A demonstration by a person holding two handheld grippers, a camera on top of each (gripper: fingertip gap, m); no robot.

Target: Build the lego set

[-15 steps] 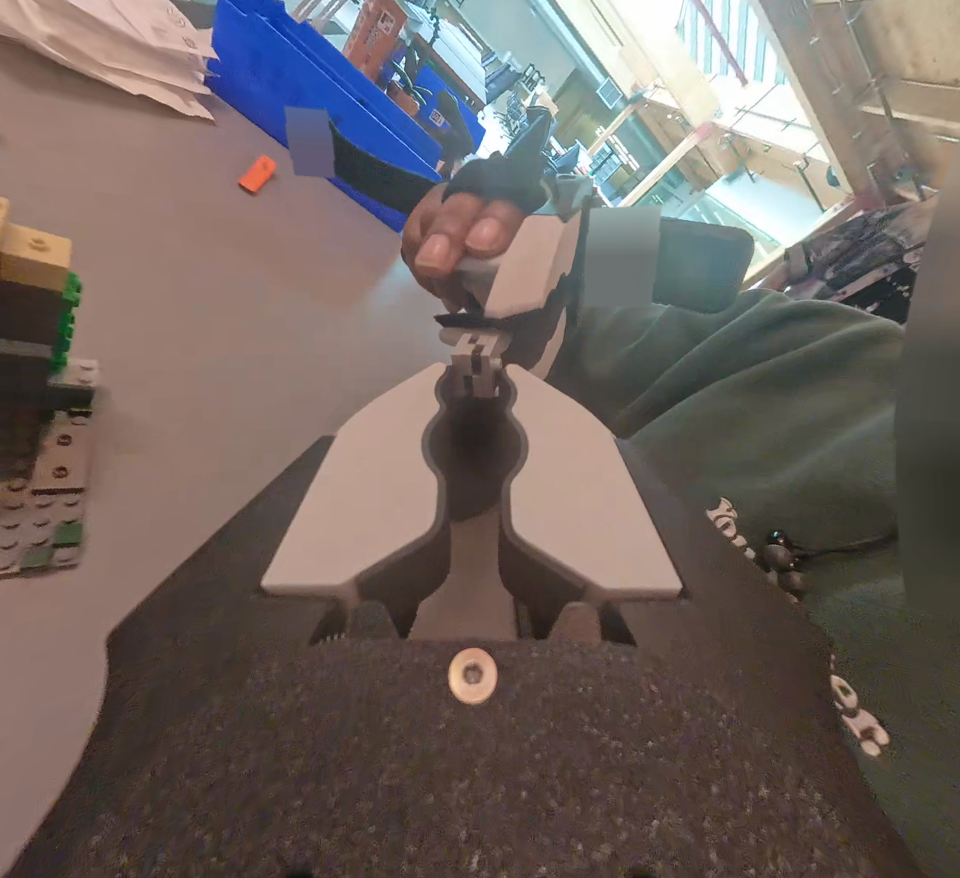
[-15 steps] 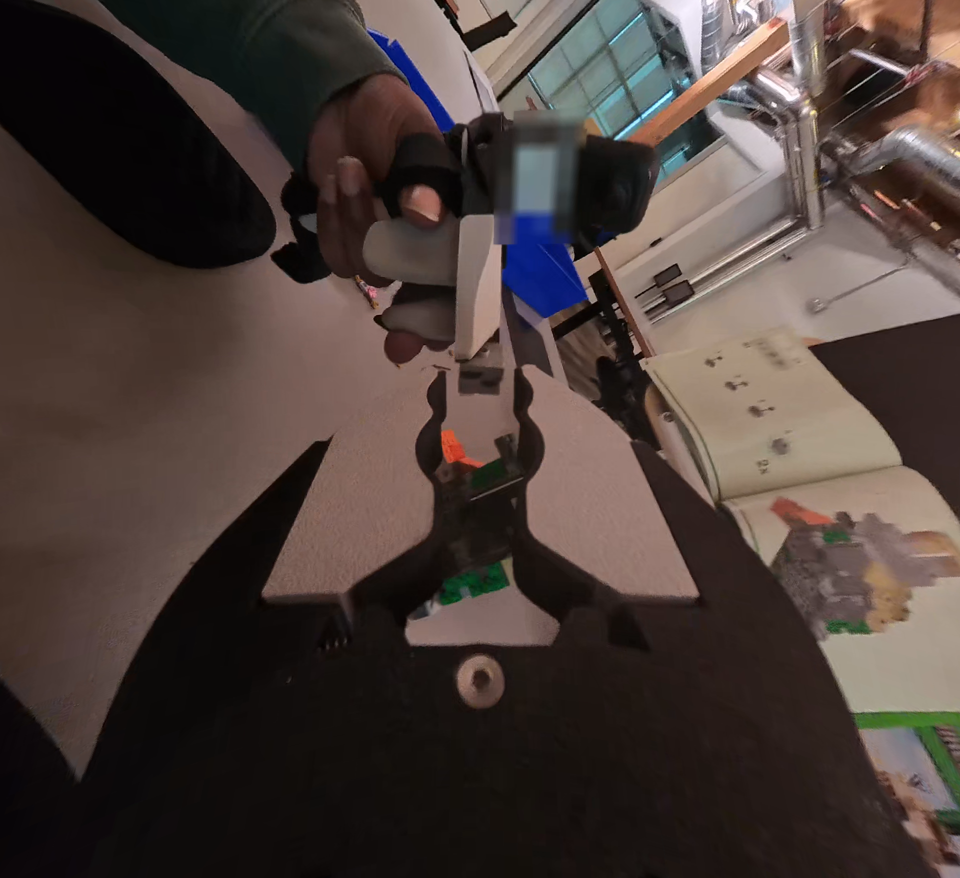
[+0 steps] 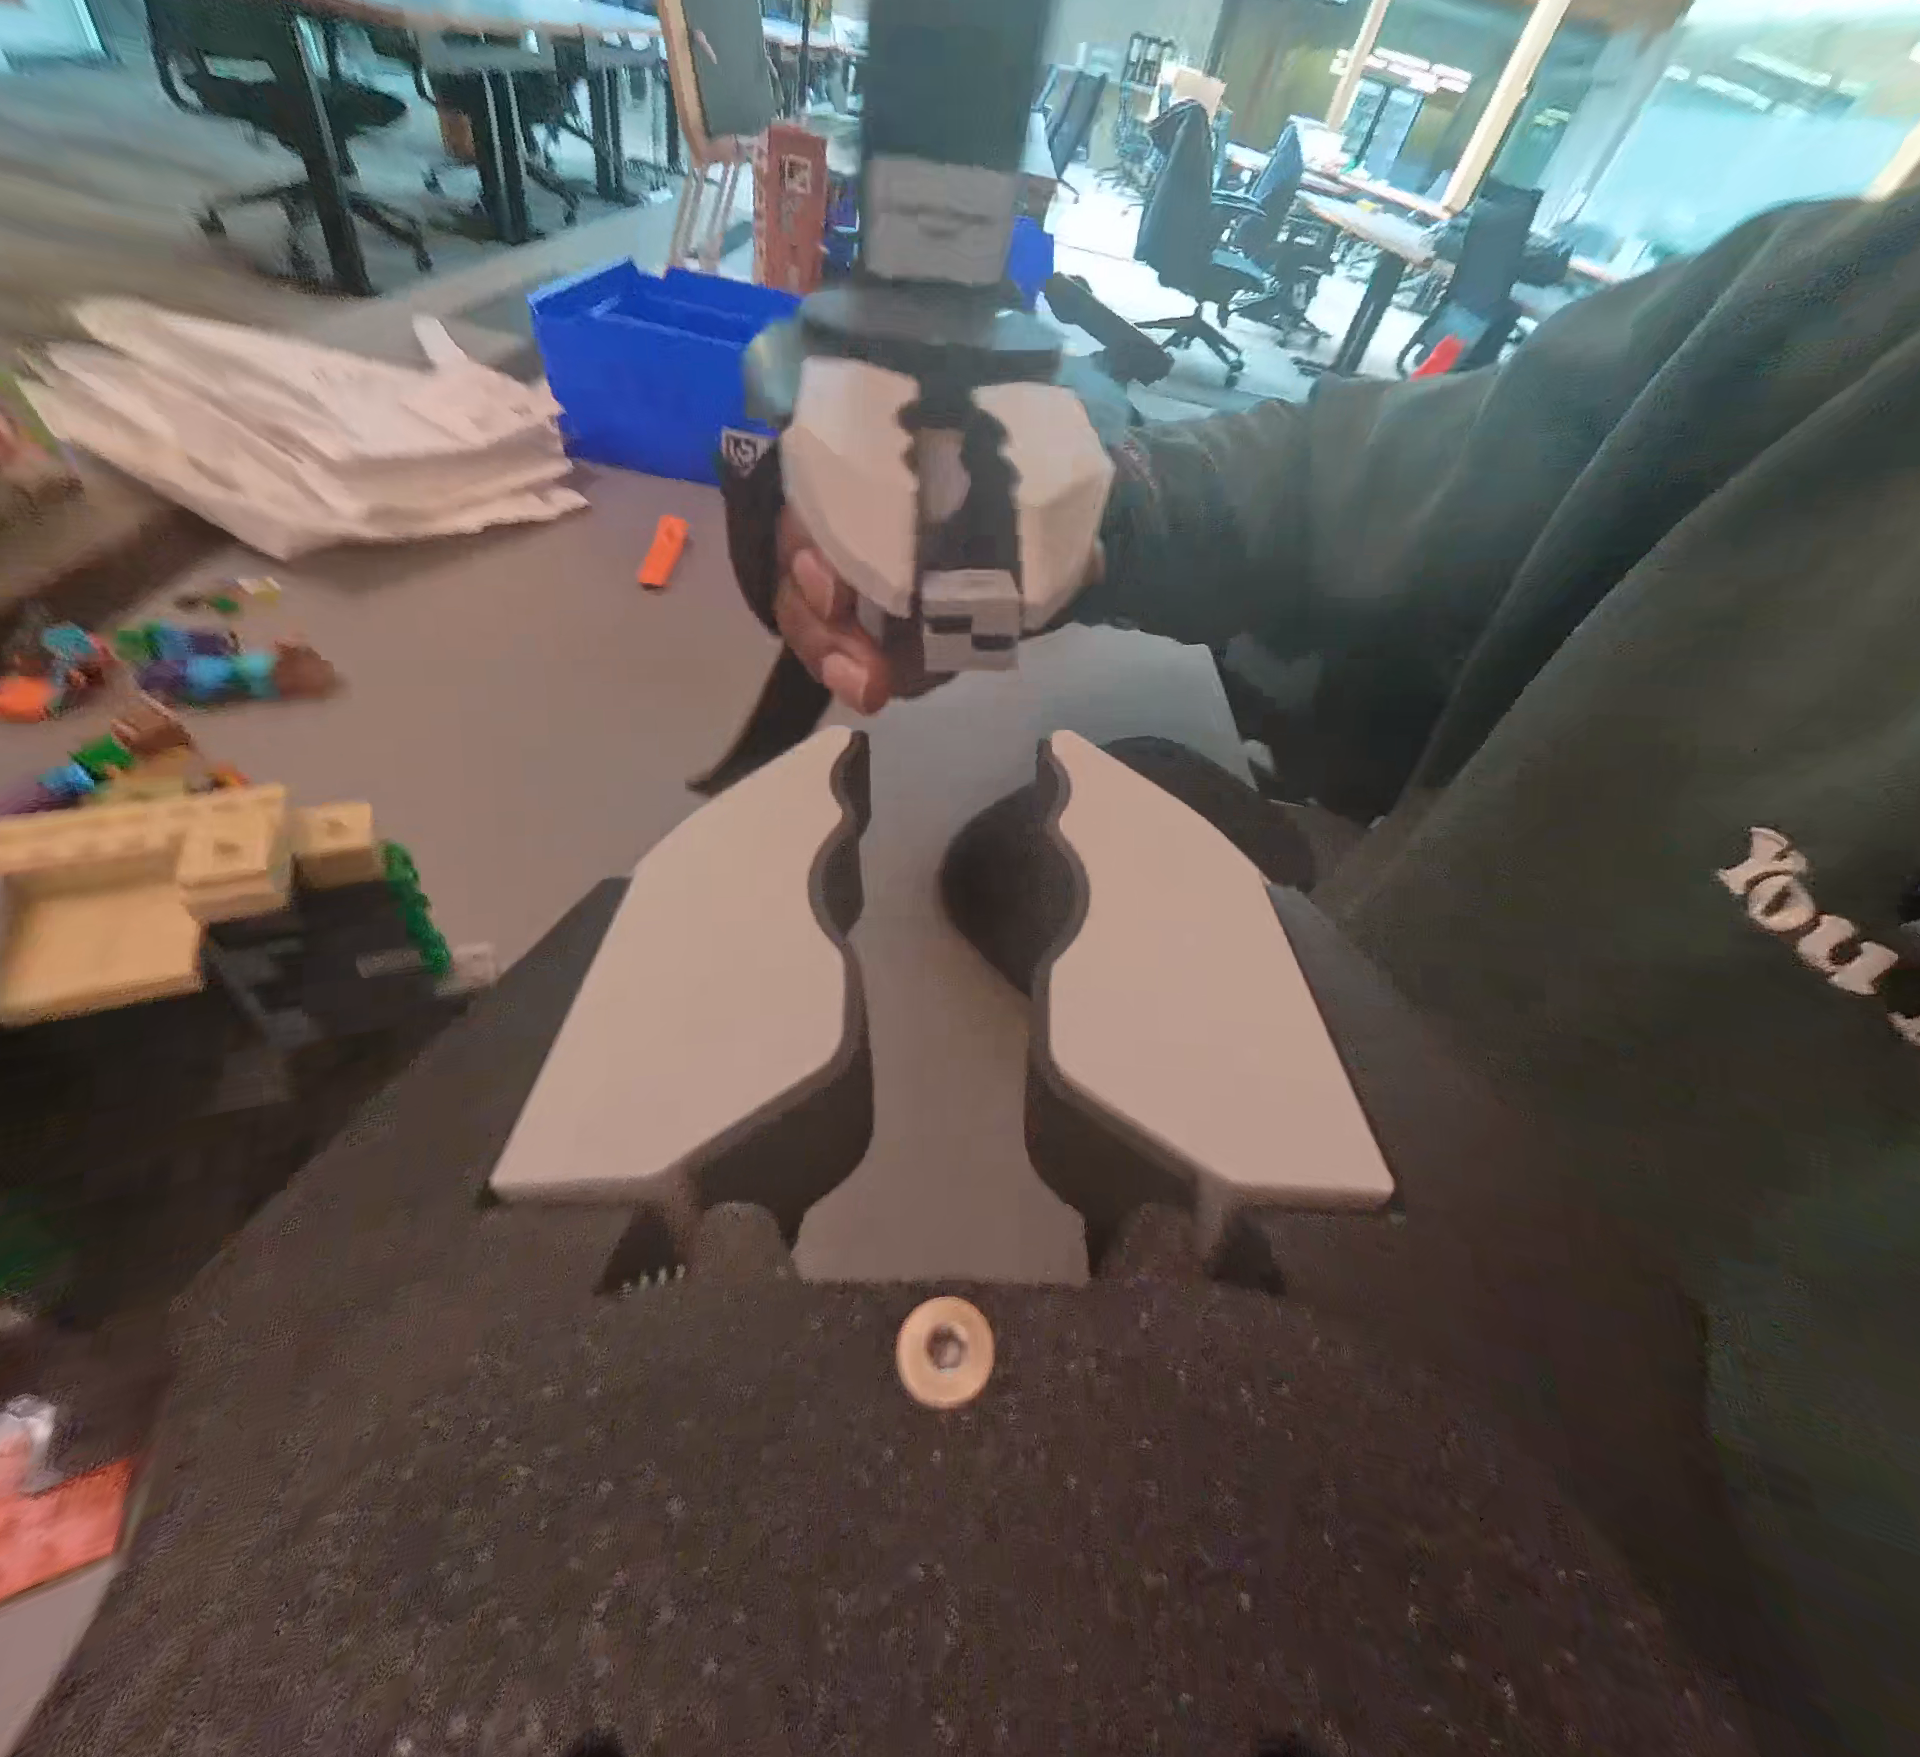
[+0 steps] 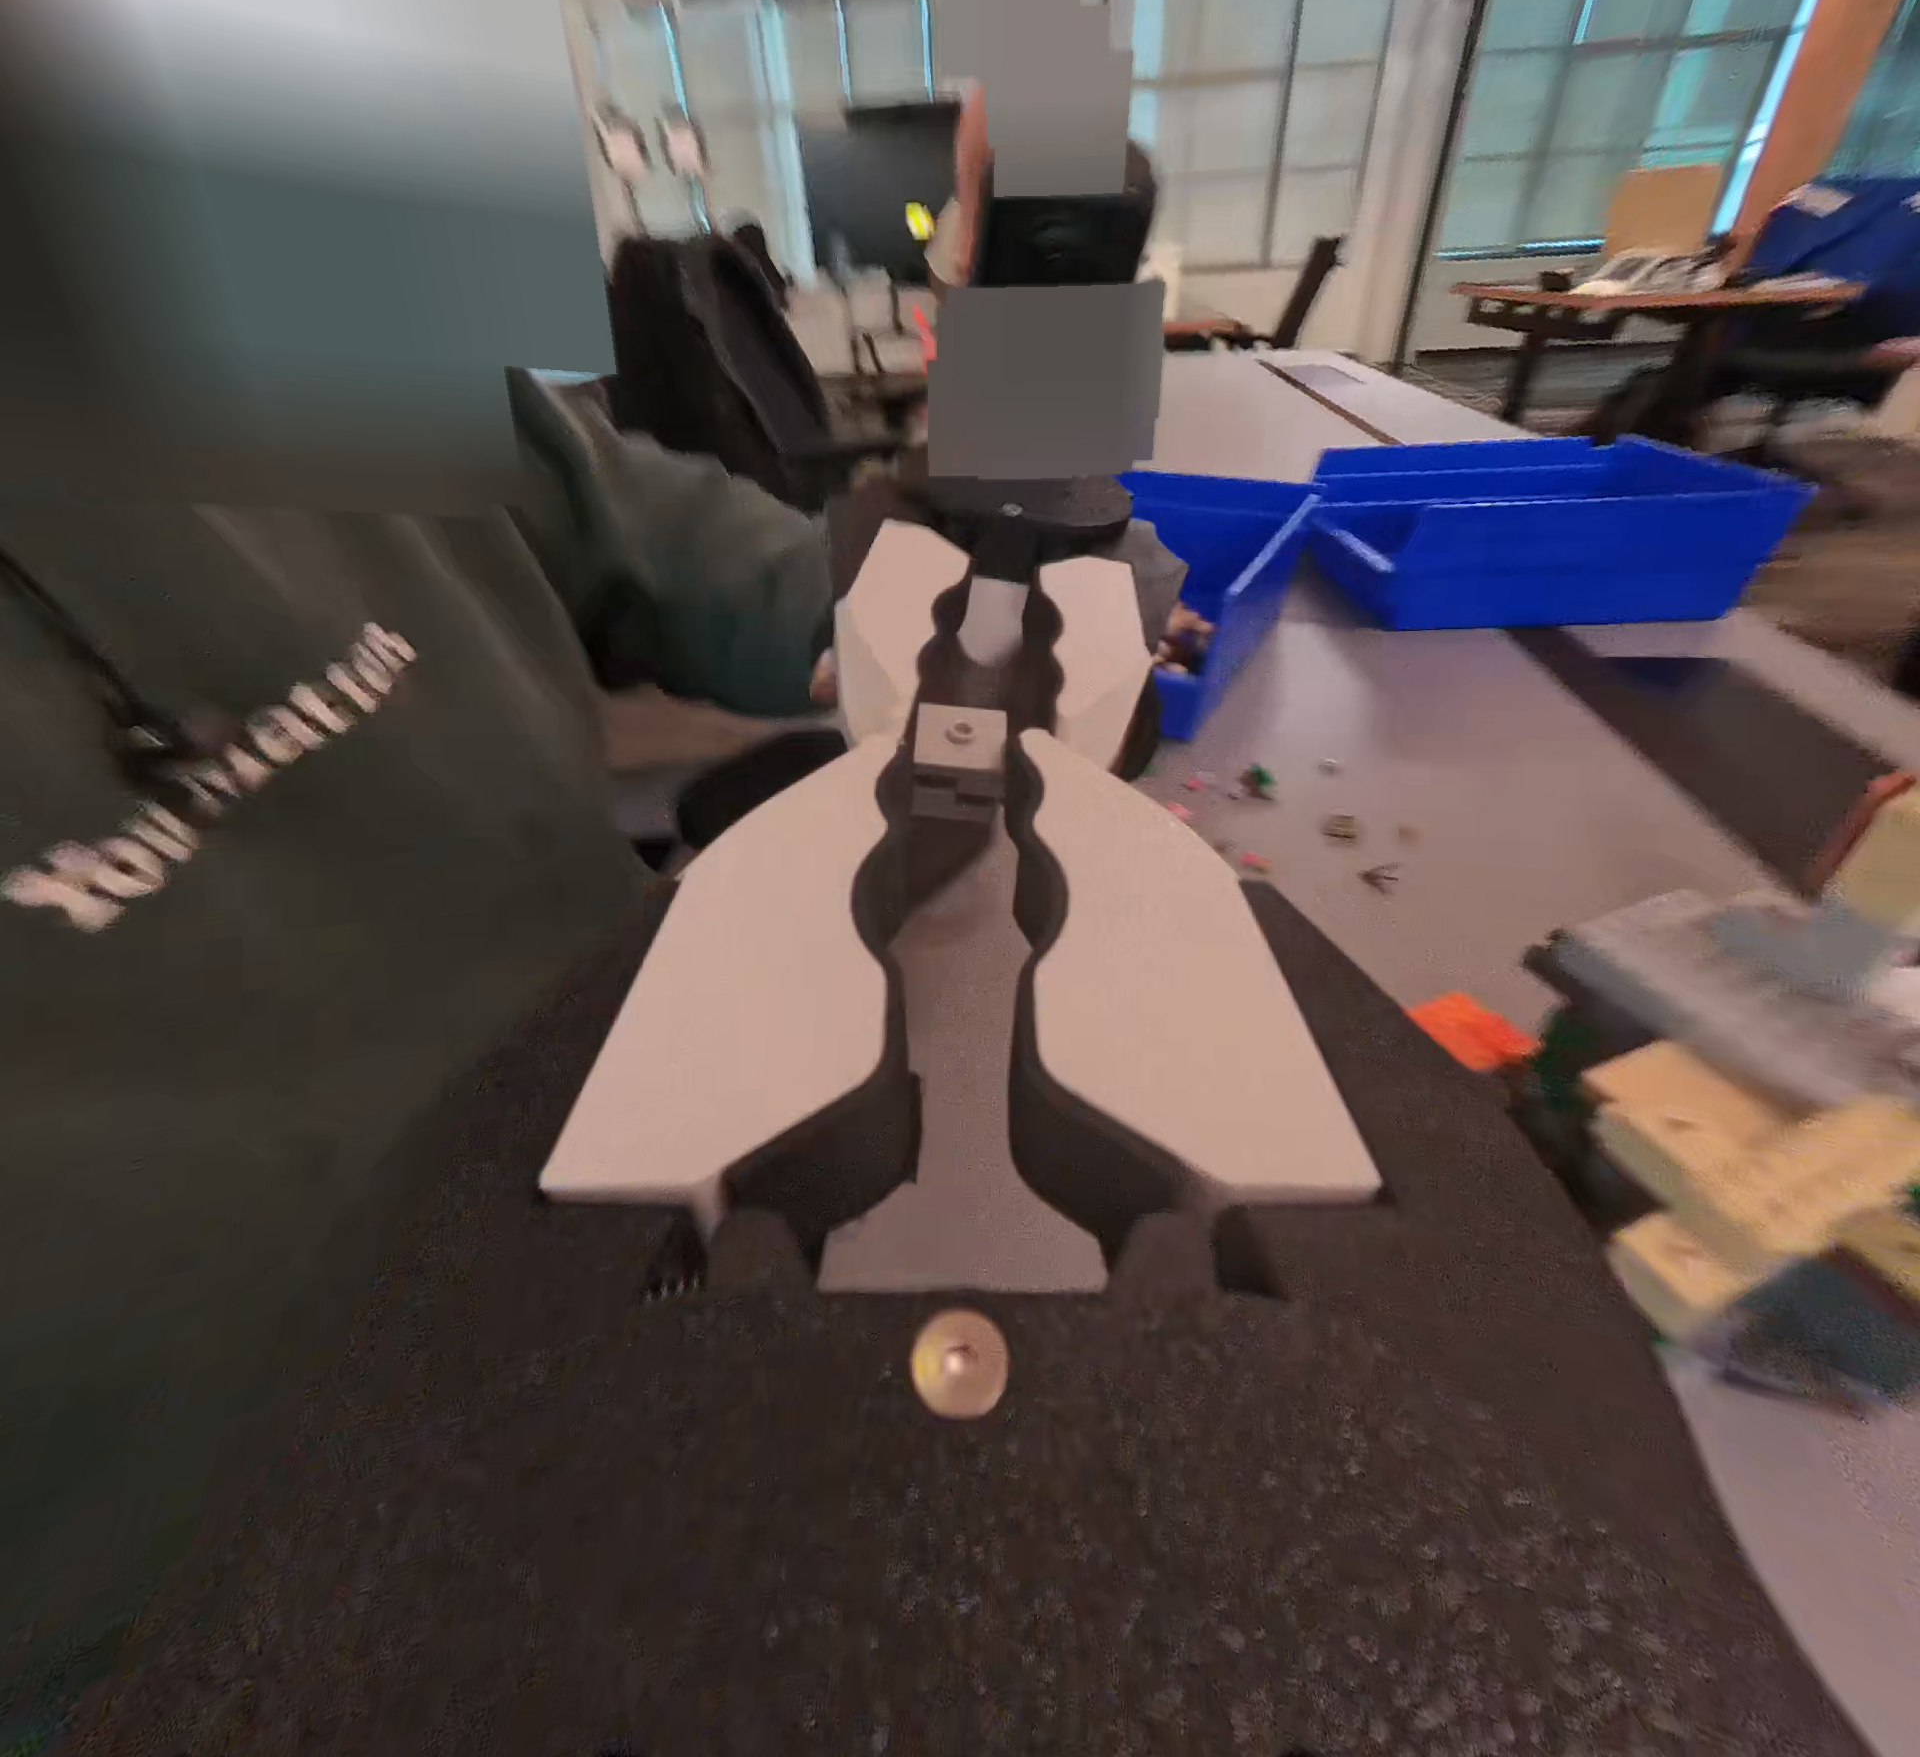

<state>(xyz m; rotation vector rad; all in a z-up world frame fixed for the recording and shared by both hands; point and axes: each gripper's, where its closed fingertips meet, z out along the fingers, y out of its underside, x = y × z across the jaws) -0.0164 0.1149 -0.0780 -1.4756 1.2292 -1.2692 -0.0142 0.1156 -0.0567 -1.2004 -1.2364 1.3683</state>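
Note:
My right gripper [image 4: 961, 757] is shut on a small grey lego piece [image 4: 958, 731] at its fingertips. In the left wrist view that piece [image 3: 966, 637] sits in the tips of the right gripper [image 3: 961, 611], held in the air by a hand. My left gripper [image 3: 951, 757] is open and empty, just short of the piece, facing the right gripper tip to tip. It also shows open in the right wrist view [image 4: 992, 668]. The partly built lego model [image 3: 208, 907], tan over dark with green bits, stands on the grey table at my left; it is blurred in the right wrist view [image 4: 1745, 1136].
Blue bins [image 3: 644, 367] [image 4: 1507, 544] stand at the table's back. A stack of white paper bags [image 3: 291, 429], an orange piece [image 3: 662, 552] and loose coloured bricks [image 3: 156, 668] lie on the table. The person's green sweatshirt [image 3: 1610, 668] fills the near side. Left and right tips are no more than a few centimetres apart. About 15 centimetres separates my left fingertips from the partly built lego model [image 3: 208, 907].
My left gripper was shut on the grey piece and has opened and drawn back; the right gripper now holds the piece alone. Both views have swung level with the table.

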